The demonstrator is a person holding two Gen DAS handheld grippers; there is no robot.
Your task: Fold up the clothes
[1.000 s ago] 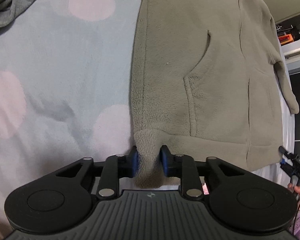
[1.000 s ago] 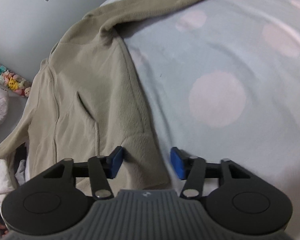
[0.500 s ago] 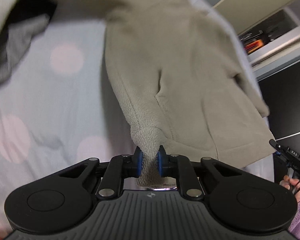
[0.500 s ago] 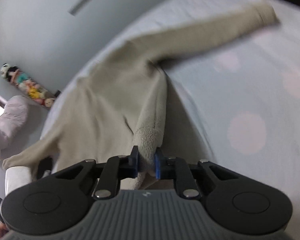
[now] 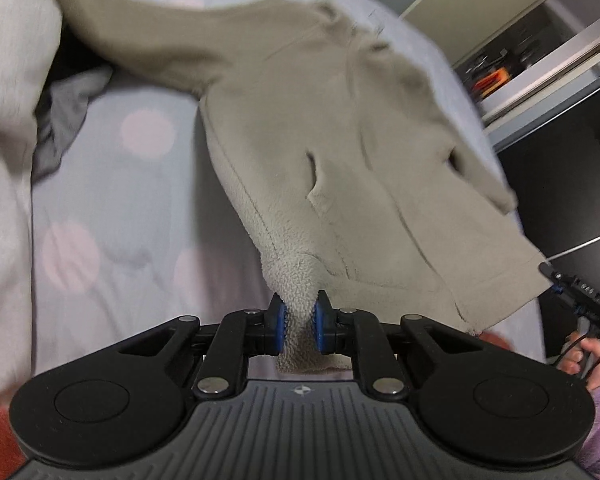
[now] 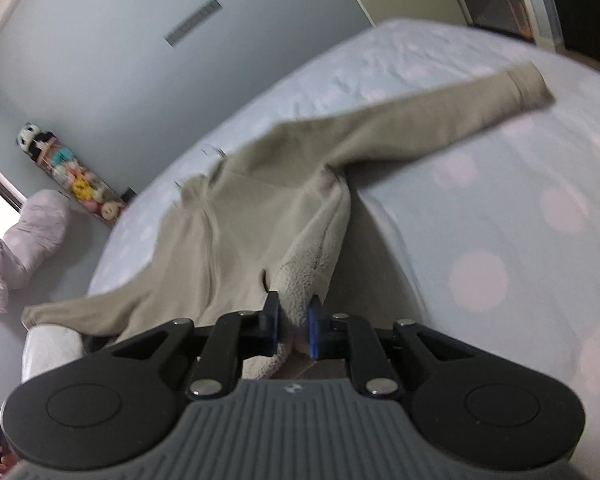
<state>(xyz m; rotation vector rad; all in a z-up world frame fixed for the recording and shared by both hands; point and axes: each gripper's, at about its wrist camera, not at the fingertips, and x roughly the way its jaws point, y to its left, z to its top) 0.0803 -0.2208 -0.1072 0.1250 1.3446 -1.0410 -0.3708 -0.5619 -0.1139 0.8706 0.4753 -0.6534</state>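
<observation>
We hold the beige fleece jacket [image 5: 340,152] by its hem with 2 grippers. The left gripper [image 5: 300,326] is clamped on 1 hem corner, the right gripper [image 6: 292,328] on the other. From both grippers the jacket stretches away and down to the dotted bed sheet [image 6: 500,200], its long axis pointing forward, collar farthest, sleeves lying on the sheet.
</observation>
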